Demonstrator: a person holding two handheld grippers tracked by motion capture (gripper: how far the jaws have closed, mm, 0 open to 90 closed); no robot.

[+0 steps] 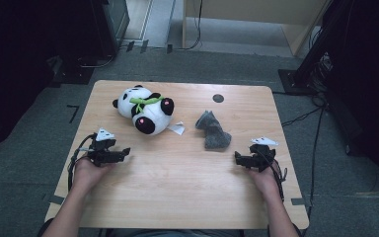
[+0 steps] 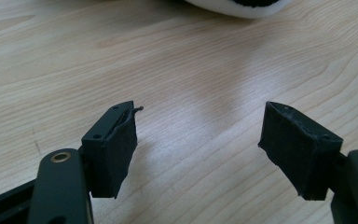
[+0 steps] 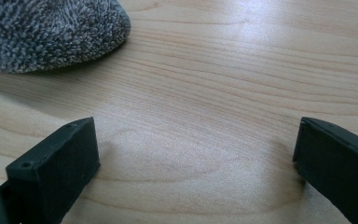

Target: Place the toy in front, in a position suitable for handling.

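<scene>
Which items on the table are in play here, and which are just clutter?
In play:
- white and black plush panda, nearest the left claw
- grey fuzzy towelling cloth, nearest the right claw
Both claws are open and empty.

Lying about:
- small white paper tag beside the panda
- dark round hole in the light wooden table

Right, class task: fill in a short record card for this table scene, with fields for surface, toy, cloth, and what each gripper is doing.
surface: wooden table
toy: plush panda lying at the far left, white tag beside it
cloth: grey cloth, crumpled, right of the panda
left gripper: jaws apart, nothing between them, near the panda
right gripper: jaws wide apart, nothing between them, near the cloth
</scene>
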